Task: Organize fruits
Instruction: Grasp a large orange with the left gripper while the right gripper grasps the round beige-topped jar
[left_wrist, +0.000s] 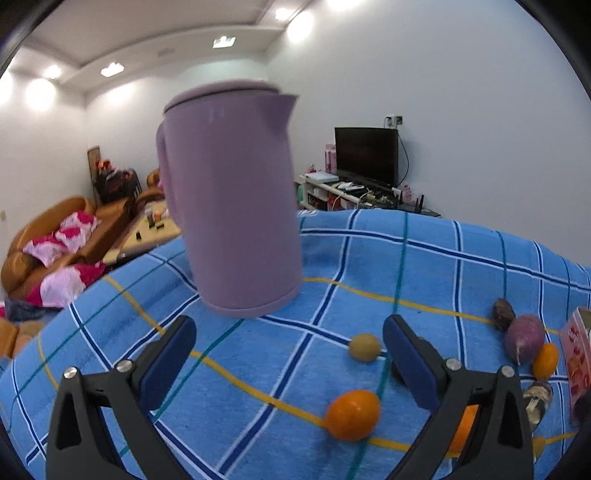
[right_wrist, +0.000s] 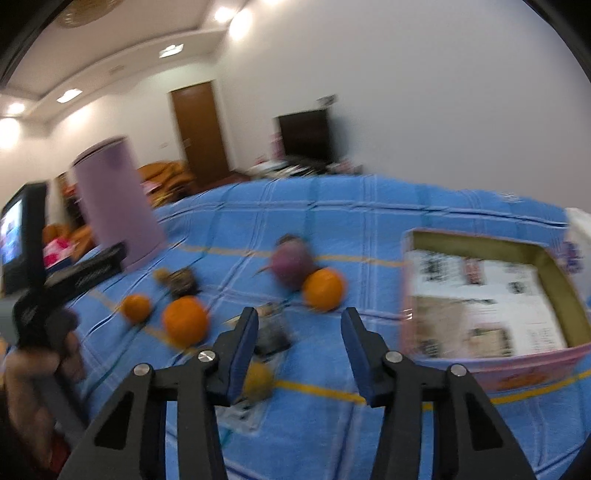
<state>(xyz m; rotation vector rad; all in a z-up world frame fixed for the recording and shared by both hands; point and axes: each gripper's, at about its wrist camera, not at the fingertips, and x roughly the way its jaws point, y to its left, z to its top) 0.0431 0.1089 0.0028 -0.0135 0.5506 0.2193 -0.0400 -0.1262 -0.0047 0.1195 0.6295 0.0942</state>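
Observation:
Fruit lies scattered on a blue checked cloth (left_wrist: 258, 369). In the left wrist view an orange (left_wrist: 352, 415) and a greenish-brown fruit (left_wrist: 365, 347) lie just inside the right finger. A purple fruit (left_wrist: 524, 338) and a small orange (left_wrist: 545, 360) lie further right. My left gripper (left_wrist: 290, 325) is open over bare cloth, holding nothing. In the blurred right wrist view, oranges (right_wrist: 184, 321) (right_wrist: 324, 288) and a purple fruit (right_wrist: 291, 262) lie ahead. A yellowish fruit (right_wrist: 258, 380) sits by the left finger. My right gripper (right_wrist: 300, 314) is open, its pads touching nothing.
A tall lilac jug (left_wrist: 232, 199) stands on the cloth just beyond the left gripper. A shallow pink cardboard box (right_wrist: 517, 369) lined with printed paper sits at the right. A dark wrapped item (right_wrist: 273, 334) lies near the right gripper. A person's hand (right_wrist: 44, 350) holds the other gripper at far left.

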